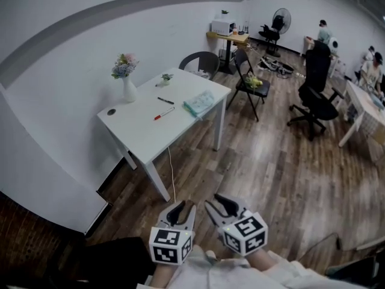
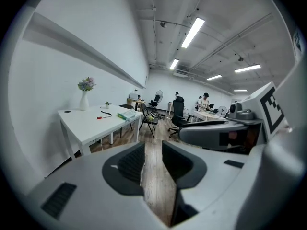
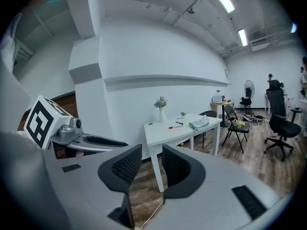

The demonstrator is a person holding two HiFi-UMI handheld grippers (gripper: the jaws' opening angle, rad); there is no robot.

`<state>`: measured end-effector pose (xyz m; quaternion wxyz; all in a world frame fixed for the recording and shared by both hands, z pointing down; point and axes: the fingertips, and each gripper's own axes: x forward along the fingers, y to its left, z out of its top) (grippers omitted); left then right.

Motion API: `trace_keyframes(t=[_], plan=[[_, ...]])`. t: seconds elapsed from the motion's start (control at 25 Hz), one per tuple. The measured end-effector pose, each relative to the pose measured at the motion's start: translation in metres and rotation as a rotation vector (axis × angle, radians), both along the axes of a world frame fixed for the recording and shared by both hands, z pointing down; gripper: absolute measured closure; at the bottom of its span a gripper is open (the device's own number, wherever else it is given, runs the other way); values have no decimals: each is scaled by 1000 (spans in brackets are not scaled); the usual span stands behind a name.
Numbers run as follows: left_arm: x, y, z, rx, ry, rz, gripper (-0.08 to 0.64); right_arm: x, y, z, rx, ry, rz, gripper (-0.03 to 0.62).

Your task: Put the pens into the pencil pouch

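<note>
Nearest you, your left gripper [image 1: 182, 209] holds its dark ribbed jaws apart with nothing between them. Your right gripper [image 1: 217, 204], just beside it, is parted and empty too. Well ahead, the white rectangular table [image 1: 135, 130] carries a white vase of flowers [image 1: 128, 88], a slim black pen [image 1: 165, 100], a red pen [image 1: 163, 114], then the pale green fabric pouch [image 1: 199, 103].

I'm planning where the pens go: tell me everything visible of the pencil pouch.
The pencil pouch is pale green, soft-looking and slightly crumpled, perhaps fabric or thin plastic. It lies flat on the white table, near the edge facing the room, close to a corner. Only the table touches it; the red pen and black pen lie apart from it, toward the wall. Whether it is open or zipped is too small to tell.
</note>
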<state>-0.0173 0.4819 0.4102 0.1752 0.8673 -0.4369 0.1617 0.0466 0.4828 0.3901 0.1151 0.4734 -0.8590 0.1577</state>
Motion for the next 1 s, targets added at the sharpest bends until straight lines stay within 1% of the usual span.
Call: trace_keyframes(t=[0.28, 0.44, 0.64, 0.84, 1.0], plan=[[-9, -11, 15, -36, 2, -34, 465, -3, -10, 21, -59, -2, -19, 482], [-9, -36, 27, -54, 9, -11, 465, -4, -35, 33, -81, 8, -6, 482], [-19, -93, 33, -57, 30, 10, 465, -8, -90, 38, -95, 26, 27, 482], [-39, -160, 32, -52, 28, 0, 465, -19, -146, 42, -101, 28, 37, 482], [-47, -206, 32, -50, 19, 24, 465, -31, -187, 44, -112, 33, 37, 482]])
